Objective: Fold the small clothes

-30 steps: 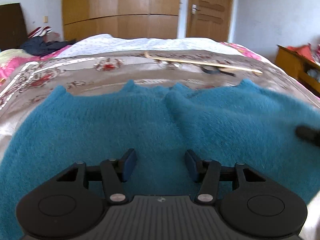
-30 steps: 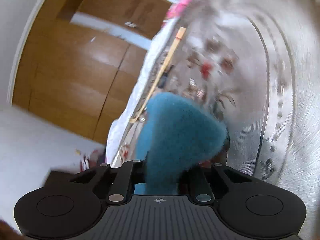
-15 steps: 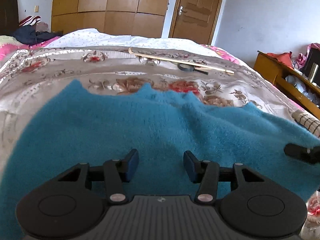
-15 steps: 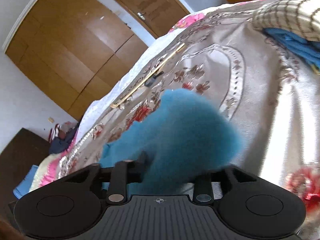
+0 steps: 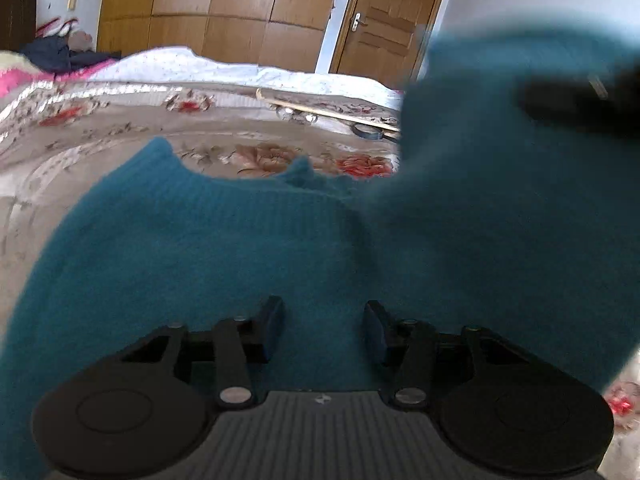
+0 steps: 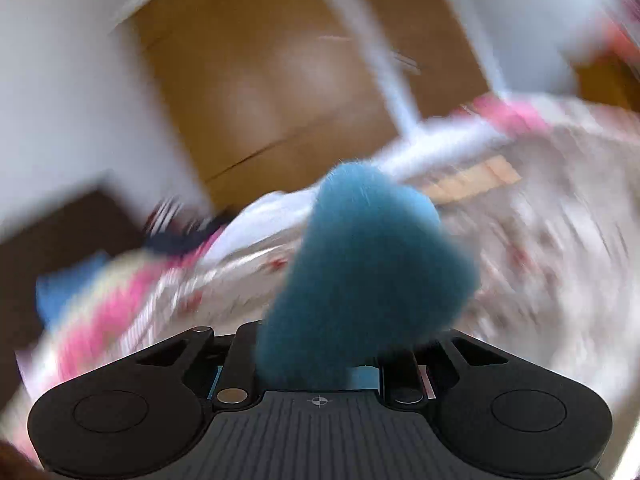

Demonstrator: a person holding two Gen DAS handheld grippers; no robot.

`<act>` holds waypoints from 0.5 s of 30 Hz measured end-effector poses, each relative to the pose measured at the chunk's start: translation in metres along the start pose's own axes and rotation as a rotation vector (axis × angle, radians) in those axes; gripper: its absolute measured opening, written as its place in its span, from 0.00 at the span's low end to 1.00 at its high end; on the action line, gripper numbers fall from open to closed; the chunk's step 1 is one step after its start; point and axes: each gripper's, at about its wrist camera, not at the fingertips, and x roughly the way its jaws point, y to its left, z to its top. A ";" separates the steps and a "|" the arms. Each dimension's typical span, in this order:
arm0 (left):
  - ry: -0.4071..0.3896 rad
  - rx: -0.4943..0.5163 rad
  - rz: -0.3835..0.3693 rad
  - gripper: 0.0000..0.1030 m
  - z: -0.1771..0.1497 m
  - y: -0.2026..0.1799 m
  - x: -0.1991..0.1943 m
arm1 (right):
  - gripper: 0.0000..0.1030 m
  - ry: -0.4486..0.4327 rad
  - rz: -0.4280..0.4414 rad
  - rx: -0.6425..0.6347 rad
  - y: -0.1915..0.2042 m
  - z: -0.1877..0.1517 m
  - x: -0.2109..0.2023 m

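Observation:
A fuzzy teal sweater (image 5: 208, 248) lies spread on the floral bedspread (image 5: 80, 136). My left gripper (image 5: 323, 326) is open, its jaws apart just above the sweater's near part, holding nothing. My right gripper (image 6: 320, 360) is shut on a bunched end of the teal sweater (image 6: 368, 264), which sticks up between its fingers. In the left wrist view that gripper (image 5: 580, 100) shows as a dark blur at the upper right, with the sweater's right side (image 5: 500, 200) lifted high off the bed. The right wrist view is motion-blurred.
A long wooden stick (image 5: 328, 112) and a small dark object (image 5: 368, 131) lie on the bed beyond the sweater. Dark clothes (image 5: 60, 56) are piled at the far left. Wooden wardrobes (image 5: 224, 12) and a door (image 5: 384, 28) stand behind the bed.
My right gripper has swung up and leftward with the sweater's right side, lifting it over the flat part. My left gripper has stayed open over the sweater.

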 end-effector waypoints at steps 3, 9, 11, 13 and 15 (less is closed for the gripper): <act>0.036 -0.072 -0.036 0.50 -0.002 0.029 -0.032 | 0.20 0.025 0.100 -0.280 0.059 -0.015 0.012; 0.072 -0.085 0.005 0.50 -0.035 0.067 -0.091 | 0.20 0.178 0.195 -0.593 0.115 -0.060 0.051; 0.084 -0.100 0.003 0.50 -0.045 0.074 -0.102 | 0.21 0.194 0.189 -0.665 0.127 -0.071 0.057; 0.080 -0.130 -0.011 0.50 -0.051 0.079 -0.113 | 0.23 0.202 0.171 -0.740 0.139 -0.080 0.061; 0.078 -0.156 -0.018 0.50 -0.052 0.083 -0.119 | 0.28 0.215 0.180 -0.755 0.145 -0.085 0.055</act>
